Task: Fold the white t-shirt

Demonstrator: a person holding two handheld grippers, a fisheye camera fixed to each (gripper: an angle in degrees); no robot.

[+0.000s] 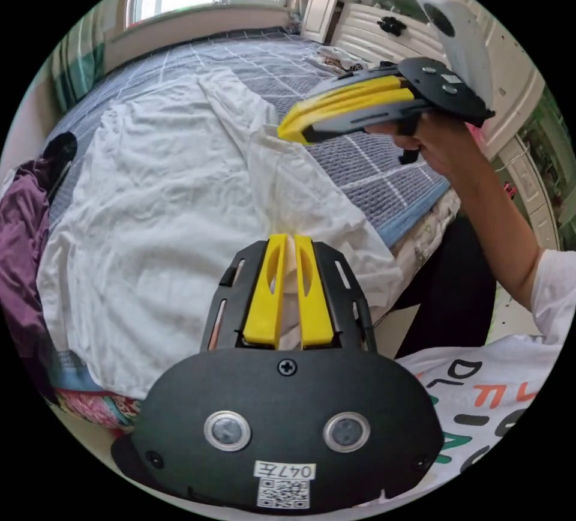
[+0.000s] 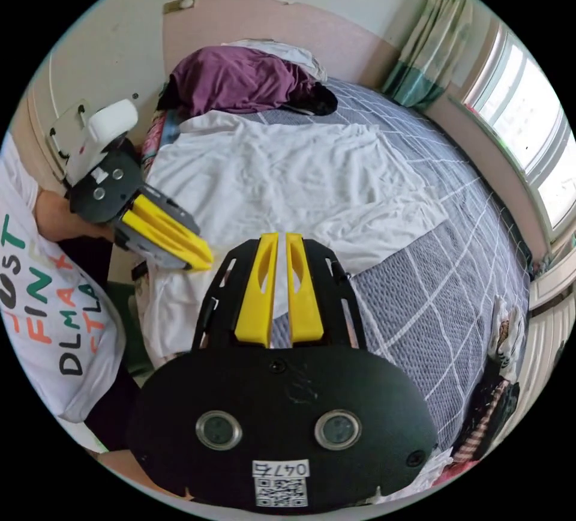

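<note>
Crumpled white cotton t-shirt (image 1: 174, 185) lies spread across my grey checked bedspread (image 1: 372, 167), beside a purple garment (image 2: 240, 80). My left gripper (image 1: 288, 240) has its yellow jaws clamped on a raised fold of the shirt's edge; my right gripper (image 1: 287, 128) likewise pinches the fabric, jaws together.

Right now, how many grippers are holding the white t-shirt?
2. The left gripper pinches the white t-shirt at its near edge; the right gripper pinches it further along that edge.
</note>
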